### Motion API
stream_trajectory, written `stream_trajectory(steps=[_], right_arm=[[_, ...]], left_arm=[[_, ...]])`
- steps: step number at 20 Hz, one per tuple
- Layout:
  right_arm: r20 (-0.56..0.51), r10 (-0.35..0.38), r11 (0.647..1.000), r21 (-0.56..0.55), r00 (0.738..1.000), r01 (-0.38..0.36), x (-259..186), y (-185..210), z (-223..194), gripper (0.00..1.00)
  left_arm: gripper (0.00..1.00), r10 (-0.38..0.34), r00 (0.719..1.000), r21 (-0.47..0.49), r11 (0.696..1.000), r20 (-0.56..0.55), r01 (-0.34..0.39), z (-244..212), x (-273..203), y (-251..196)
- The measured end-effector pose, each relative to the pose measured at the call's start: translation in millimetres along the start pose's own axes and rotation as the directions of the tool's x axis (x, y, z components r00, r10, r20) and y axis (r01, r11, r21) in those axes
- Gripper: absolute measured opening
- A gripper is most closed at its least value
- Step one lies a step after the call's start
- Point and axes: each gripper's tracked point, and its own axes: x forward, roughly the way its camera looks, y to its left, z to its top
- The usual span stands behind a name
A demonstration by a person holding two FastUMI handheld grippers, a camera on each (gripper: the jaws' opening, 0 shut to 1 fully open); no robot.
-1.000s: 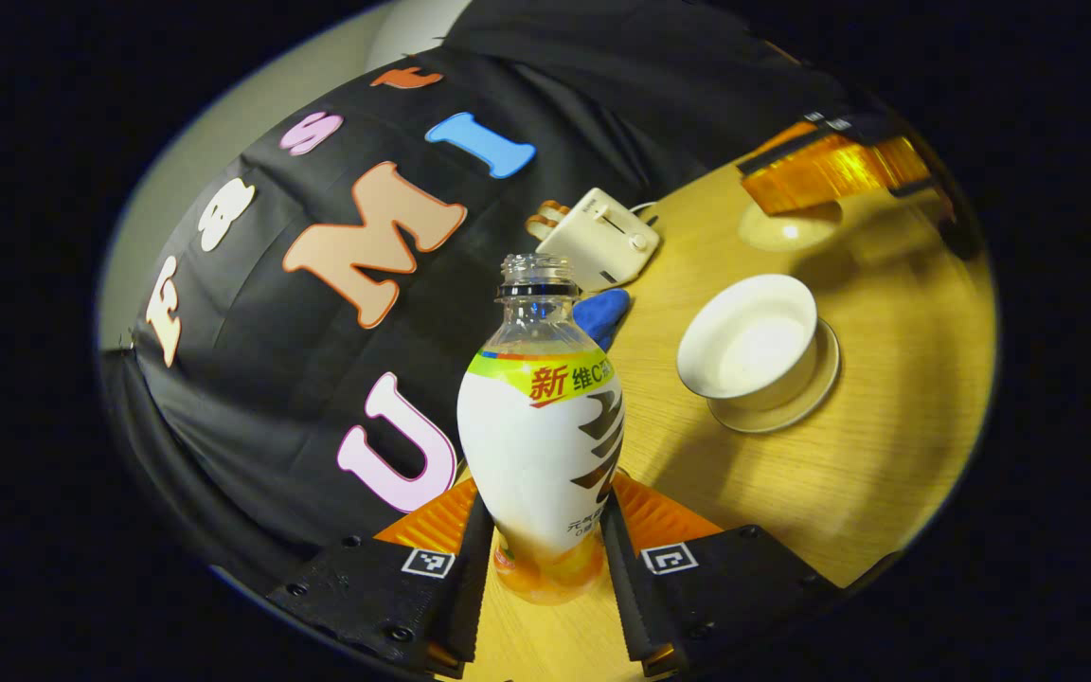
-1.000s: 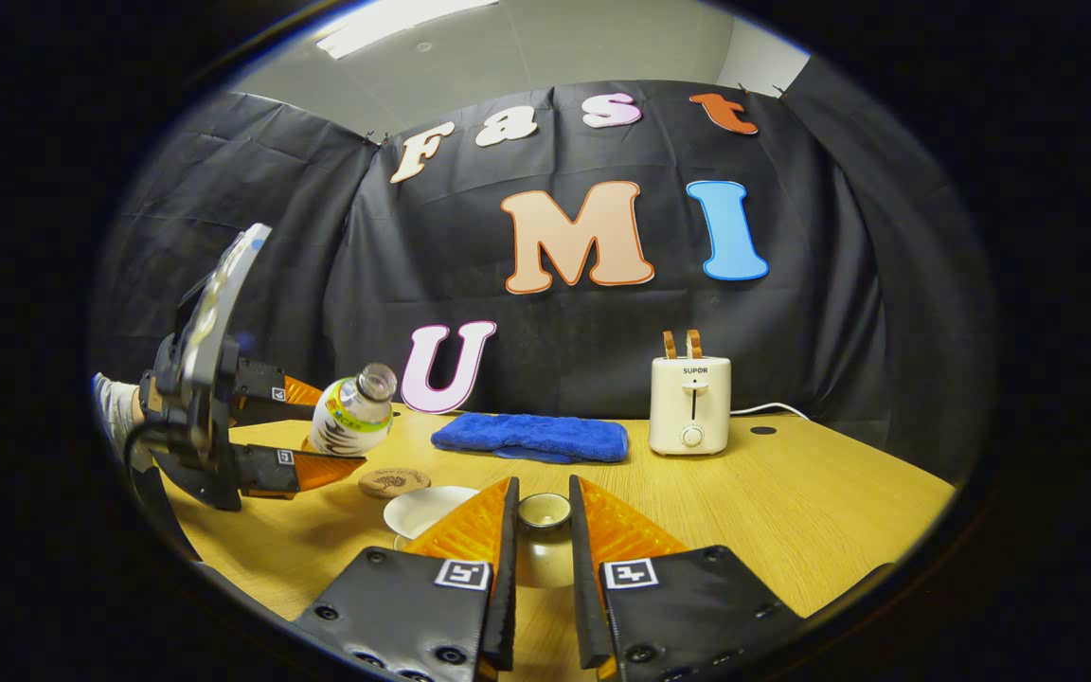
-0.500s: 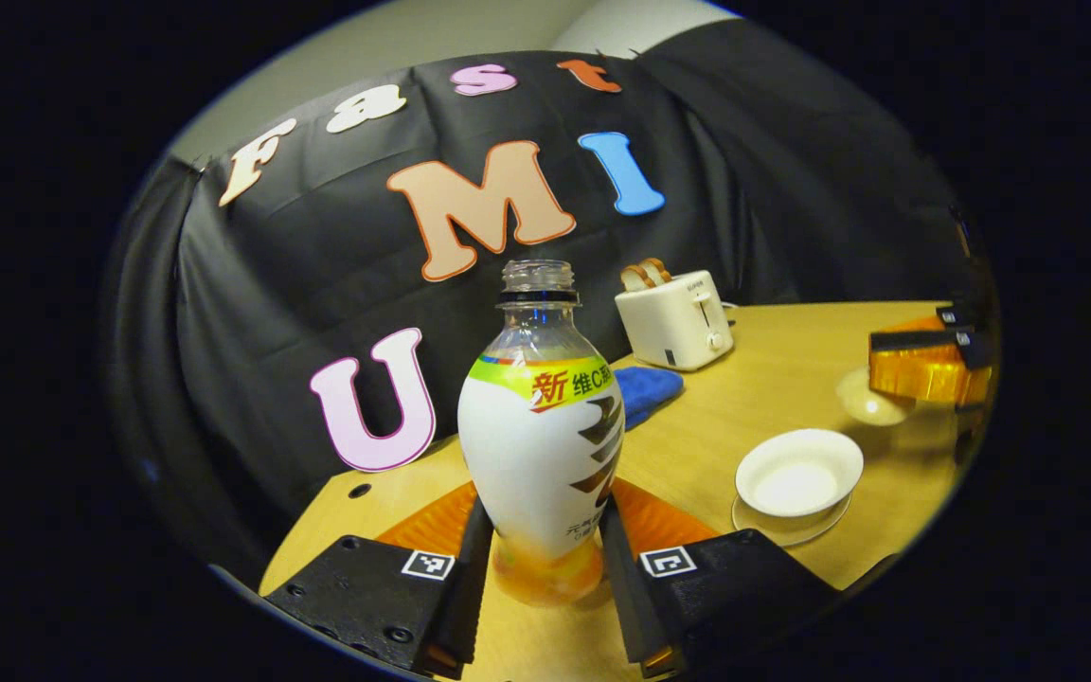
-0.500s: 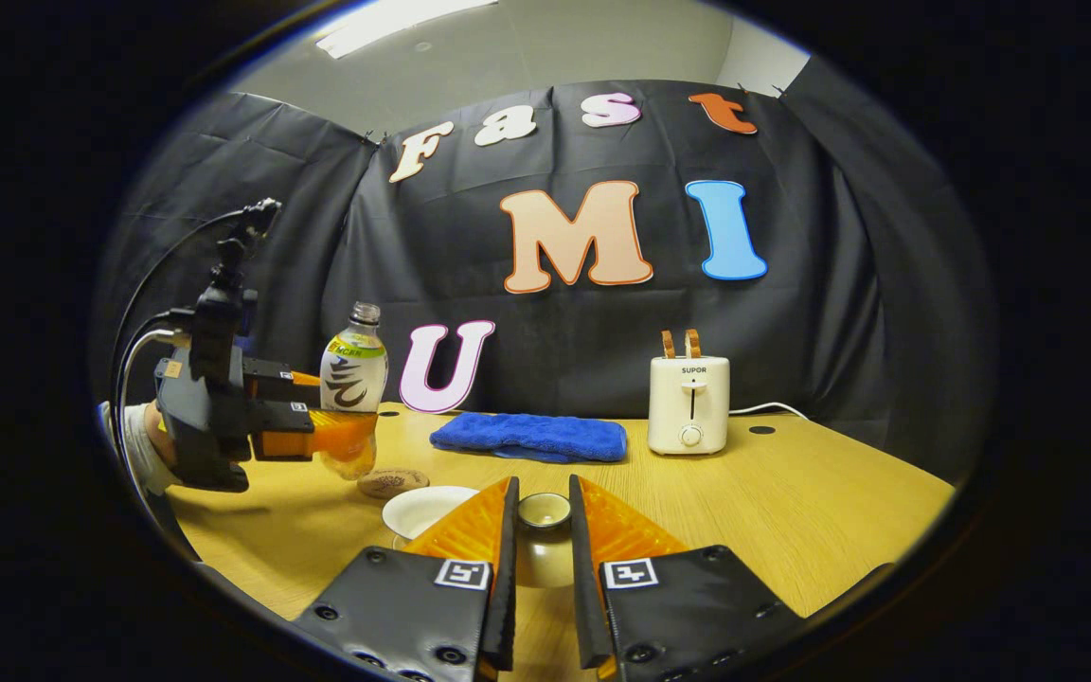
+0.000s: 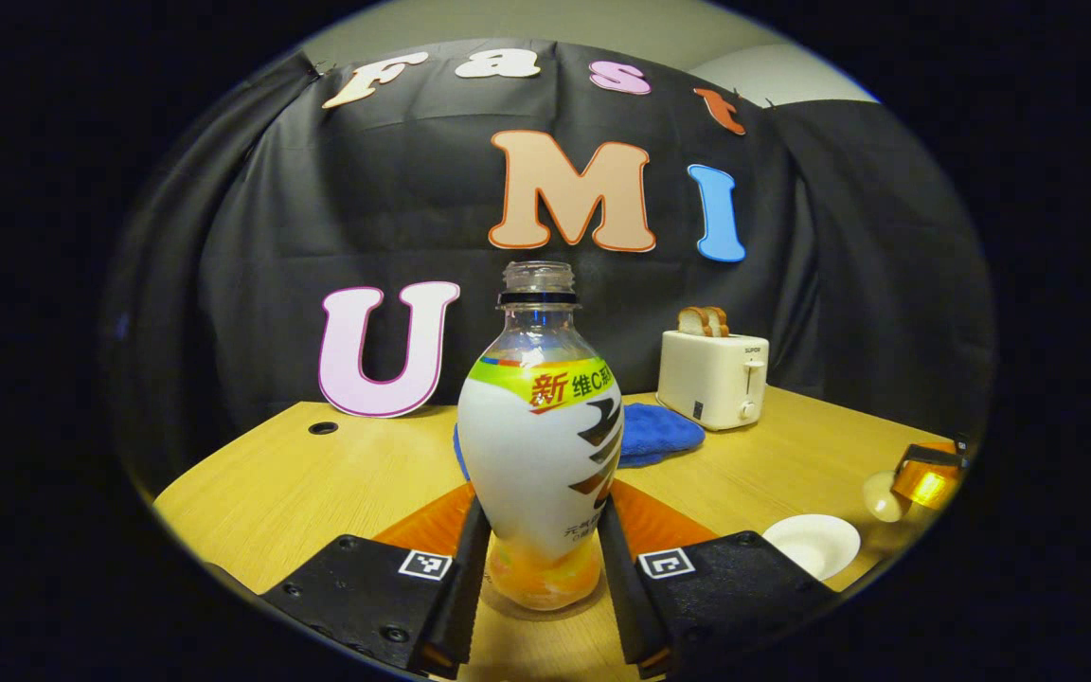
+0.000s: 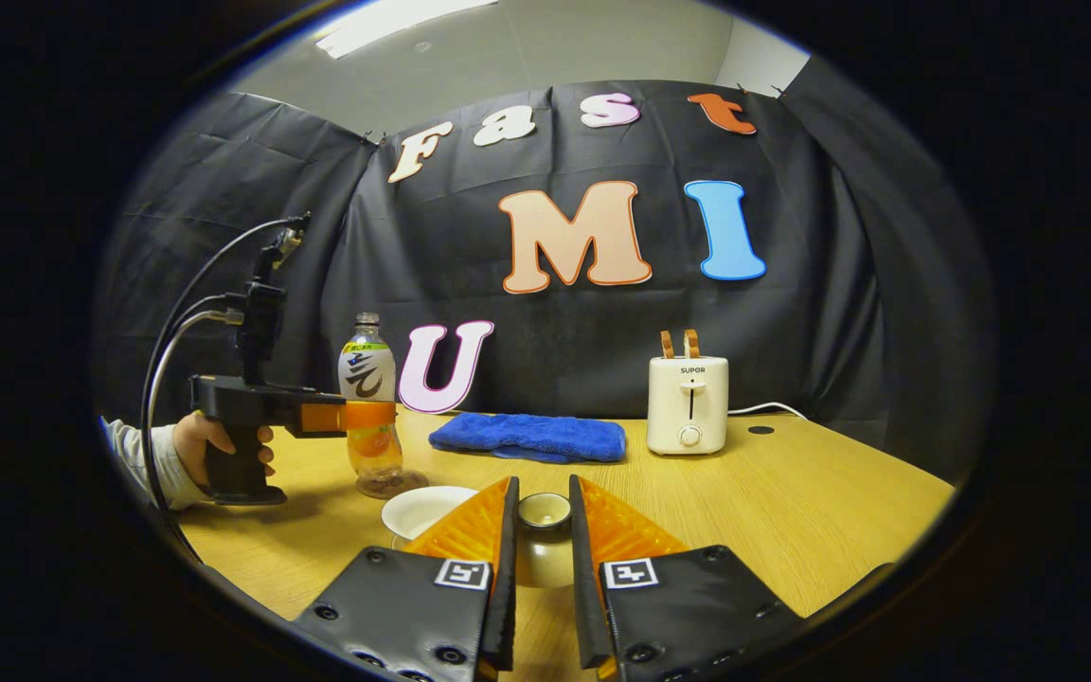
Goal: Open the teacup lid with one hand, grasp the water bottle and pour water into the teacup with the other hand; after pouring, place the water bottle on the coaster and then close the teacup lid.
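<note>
Holding the water bottle [image 5: 542,445] upright in my left gripper [image 5: 540,578], I have the jaws squeezed on its lower part, one on each side. It stands straight so nothing spills out of its open top. In the right gripper view the bottle's bottom [image 6: 377,474] sits on or just above the round coaster [image 6: 394,487], near the left side of the bench [image 6: 792,493]. I cannot tell if it is touching yet. I think the pouring is done and this is the step where the bottle goes on the coaster.

My left gripper [image 6: 356,415] lies flat and level, pointing right across the bench. A hand [image 6: 214,445] holds its handle from below, and a sleeve [image 6: 143,464] shows behind it.

My right gripper [image 6: 538,559] is low and near, pointing at the far wall. Its jaws grip the knob of the teacup lid [image 6: 544,516] between them. I hold the lid to the right of the cup, out of the way. The white teacup [image 6: 424,510] sits open on the bench just to the left of my right gripper and a little nearer than the bottle.

Far back are a blue cloth [image 6: 531,438] and a toaster [image 6: 689,404]. They play no part here.

Next I think I should let go of the bottle softly, then bring the lid over the cup.
</note>
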Motion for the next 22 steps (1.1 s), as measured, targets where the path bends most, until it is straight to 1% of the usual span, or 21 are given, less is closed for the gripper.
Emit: stream_trajectory(steps=[2,5,9,12,13,18,19,20,22], right_arm=[[0.000,0.000,1.000,0.000,1.000,0.000,0,0,0,0.30],[0.001,-0.002,1.000,0.000,1.000,0.002,0,-1,0,0.29],[0.000,-0.003,1.000,0.000,1.000,0.003,0,0,-1,0.30],[0.000,-0.004,1.000,0.000,1.000,0.004,-1,-1,0,0.29],[0.000,-0.005,1.000,0.000,1.000,0.005,0,-1,0,0.29],[-0.001,-0.012,1.000,0.000,1.000,0.012,0,-2,0,0.30],[-0.001,-0.013,1.000,0.000,1.000,0.013,-1,-2,0,0.29],[0.000,-0.015,1.000,-0.001,1.000,0.015,-1,-2,0,0.30],[0.000,-0.017,1.000,0.000,1.000,0.017,0,-3,0,0.30]], left_arm=[[0.57,-0.005,1.000,0.004,1.000,-0.006,0.005,-3,9,-1],[0.57,-0.005,1.000,0.008,1.000,-0.002,0.005,-4,17,-1],[0.58,-0.013,1.000,-0.002,1.000,-0.025,0.013,-12,19,-4],[0.61,-0.009,1.000,-0.008,1.000,-0.019,0.008,-12,22,-3],[0.64,-0.007,1.000,-0.008,1.000,-0.013,0.007,-10,21,-3],[0.68,0.005,0.999,-0.015,1.000,-0.031,-0.006,-17,20,2],[0.70,0.006,1.000,-0.015,1.000,-0.029,-0.006,-17,19,2],[0.72,0.009,1.000,-0.013,1.000,-0.028,-0.010,-17,19,2],[0.74,0.011,0.999,-0.008,1.000,-0.031,-0.012,-19,18,3]])
